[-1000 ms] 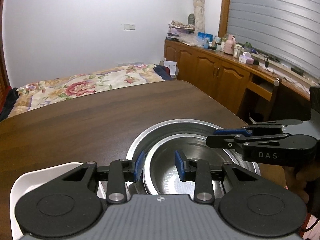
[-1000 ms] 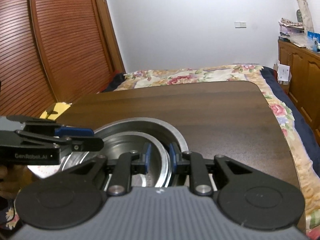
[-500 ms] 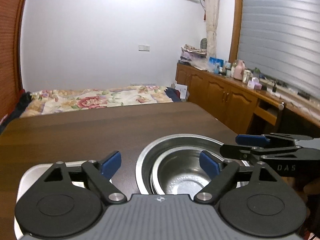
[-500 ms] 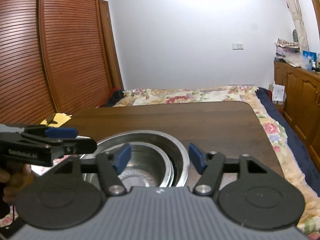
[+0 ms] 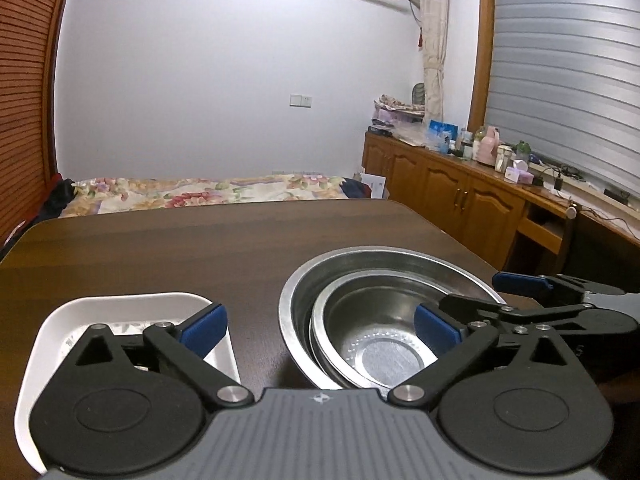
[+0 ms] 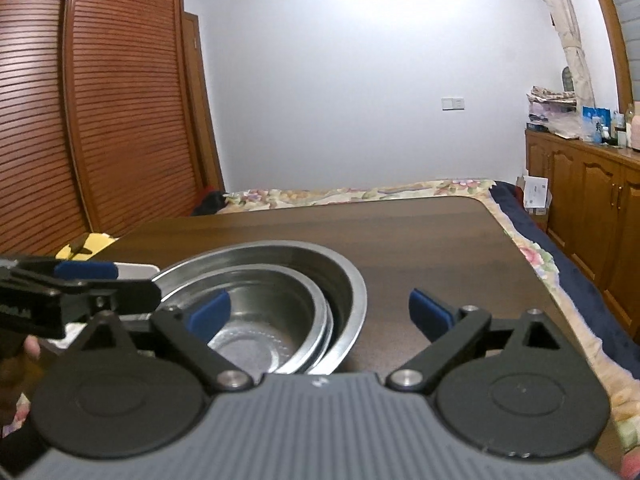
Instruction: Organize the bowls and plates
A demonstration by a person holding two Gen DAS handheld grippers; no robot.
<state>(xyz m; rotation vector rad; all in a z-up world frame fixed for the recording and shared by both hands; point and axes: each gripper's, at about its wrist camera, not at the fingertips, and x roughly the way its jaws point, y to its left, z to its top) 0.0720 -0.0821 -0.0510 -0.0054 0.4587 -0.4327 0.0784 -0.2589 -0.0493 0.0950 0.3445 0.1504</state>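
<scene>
Bowls: small steel bowl point(image 5: 372, 344) nested in large steel bowl point(image 5: 384, 276), 3 o'clock of white tray point(image 5: 132, 308) on table point(image 5: 200, 256) | left gripper point(image 5: 318, 326) spread wider than before, empty | right gripper point(image 6: 320, 308) likewise released, backed off.

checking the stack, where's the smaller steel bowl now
In both wrist views the smaller steel bowl sits nested inside the larger steel bowl, right of the white rectangular tray.

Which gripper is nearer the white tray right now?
Left. The left gripper is open, with one finger over the white tray. The right gripper, also open, sits beyond the nested steel bowls, away from the tray.
</scene>
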